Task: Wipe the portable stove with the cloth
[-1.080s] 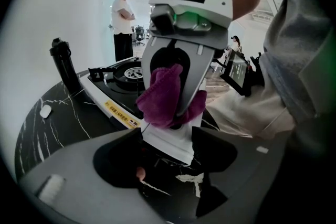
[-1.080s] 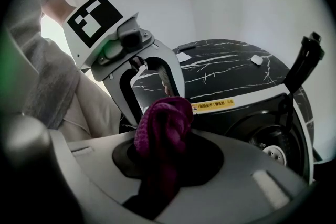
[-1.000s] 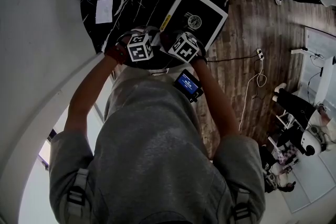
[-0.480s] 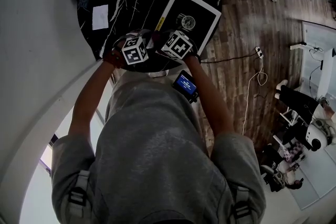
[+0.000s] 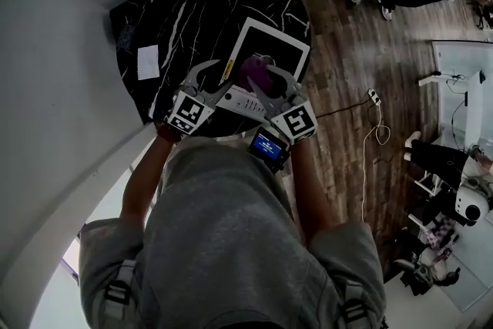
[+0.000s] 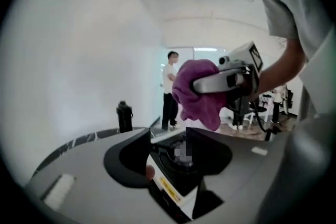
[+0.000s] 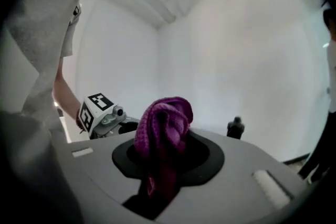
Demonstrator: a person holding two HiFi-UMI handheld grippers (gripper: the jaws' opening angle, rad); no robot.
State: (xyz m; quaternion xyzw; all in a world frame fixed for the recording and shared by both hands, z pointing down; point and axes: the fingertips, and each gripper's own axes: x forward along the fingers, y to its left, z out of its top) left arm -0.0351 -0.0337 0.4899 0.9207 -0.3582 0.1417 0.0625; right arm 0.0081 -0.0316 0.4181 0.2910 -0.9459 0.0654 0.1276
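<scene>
Our right gripper [image 7: 164, 153] clamps the purple cloth [image 7: 164, 120], which hangs at mid-frame over the stove [image 5: 283, 52]. Our left gripper [image 6: 169, 136] has just been closing; its jaws stand apart with nothing between them. The stove sits askew on the black table [image 5: 185, 4], yellow-labelled edge leftward. A white card [image 5: 148, 60] lies at left.

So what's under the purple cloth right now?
The portable stove lies below the cloth, which the right gripper holds in the air above it. In the head view the cloth covers the stove's middle; only its pale rim and dark corners show.
</scene>
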